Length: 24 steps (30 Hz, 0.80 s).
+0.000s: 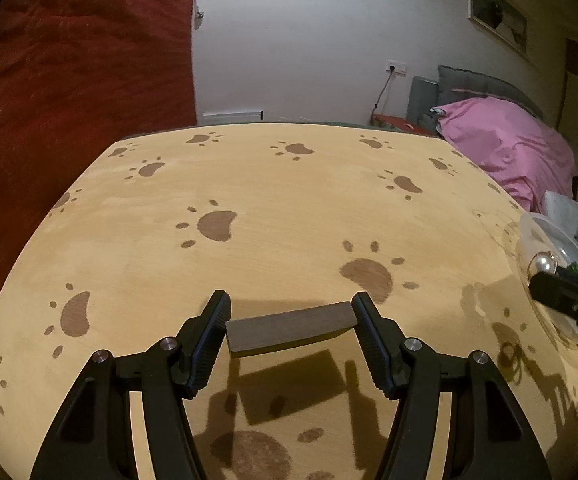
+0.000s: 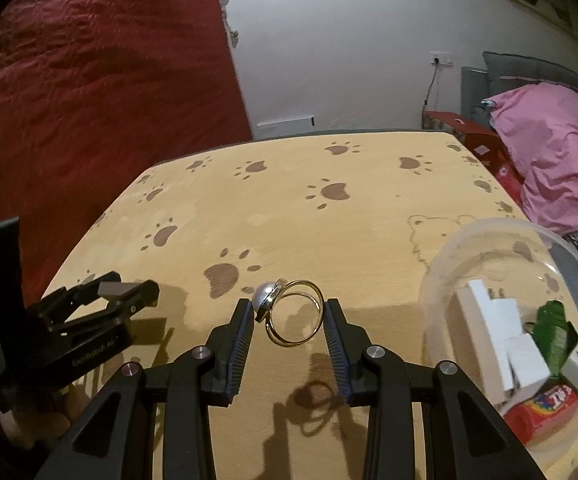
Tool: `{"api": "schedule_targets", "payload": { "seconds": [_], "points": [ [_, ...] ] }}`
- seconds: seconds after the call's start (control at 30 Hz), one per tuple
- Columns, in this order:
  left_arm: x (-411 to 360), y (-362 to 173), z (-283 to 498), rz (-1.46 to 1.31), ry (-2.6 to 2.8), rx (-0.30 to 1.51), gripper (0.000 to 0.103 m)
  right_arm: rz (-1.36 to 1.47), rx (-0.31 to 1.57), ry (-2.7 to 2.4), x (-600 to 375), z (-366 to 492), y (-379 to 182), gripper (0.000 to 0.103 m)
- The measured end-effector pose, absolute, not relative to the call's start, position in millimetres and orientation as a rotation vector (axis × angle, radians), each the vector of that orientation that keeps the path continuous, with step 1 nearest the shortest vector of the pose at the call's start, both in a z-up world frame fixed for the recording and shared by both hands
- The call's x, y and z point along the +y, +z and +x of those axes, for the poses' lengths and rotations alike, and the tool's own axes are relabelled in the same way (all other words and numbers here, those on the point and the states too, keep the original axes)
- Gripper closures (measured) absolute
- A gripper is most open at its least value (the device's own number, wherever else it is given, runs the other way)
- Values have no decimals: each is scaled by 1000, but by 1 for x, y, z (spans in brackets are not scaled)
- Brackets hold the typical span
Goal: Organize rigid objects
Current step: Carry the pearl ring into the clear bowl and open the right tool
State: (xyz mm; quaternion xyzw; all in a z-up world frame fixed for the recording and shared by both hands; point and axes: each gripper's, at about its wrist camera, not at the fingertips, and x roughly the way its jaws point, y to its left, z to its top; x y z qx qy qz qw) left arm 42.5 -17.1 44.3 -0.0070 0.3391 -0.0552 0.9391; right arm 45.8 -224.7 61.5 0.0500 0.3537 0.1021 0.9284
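We look from each wrist camera forward and slanting down along its tongs, close above the paw-print bench [image 1: 289, 208]. Our left view catches the right tongs [image 1: 569, 304] at its right edge; our right view shows the left tongs [image 2: 117, 292] at far left. Both share the bench and clear bowl [image 2: 469, 240].

Pale lettering is printed along the left gripper [image 2: 129, 300] body — too blurred to be read surely. Inside the clear bowl [image 2: 441, 264], coloured letters are carried upside down on a red packet [image 2: 545, 408] — illegible.
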Motion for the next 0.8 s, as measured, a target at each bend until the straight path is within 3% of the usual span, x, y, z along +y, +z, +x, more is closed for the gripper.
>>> {"api": "schedule_targets", "payload": {
  "seconds": [0.8],
  "points": [
    [-78, 54, 32, 47, -208, 700, 40, 238, 666, -67, -342, 23, 60, 65]
  ]
}}
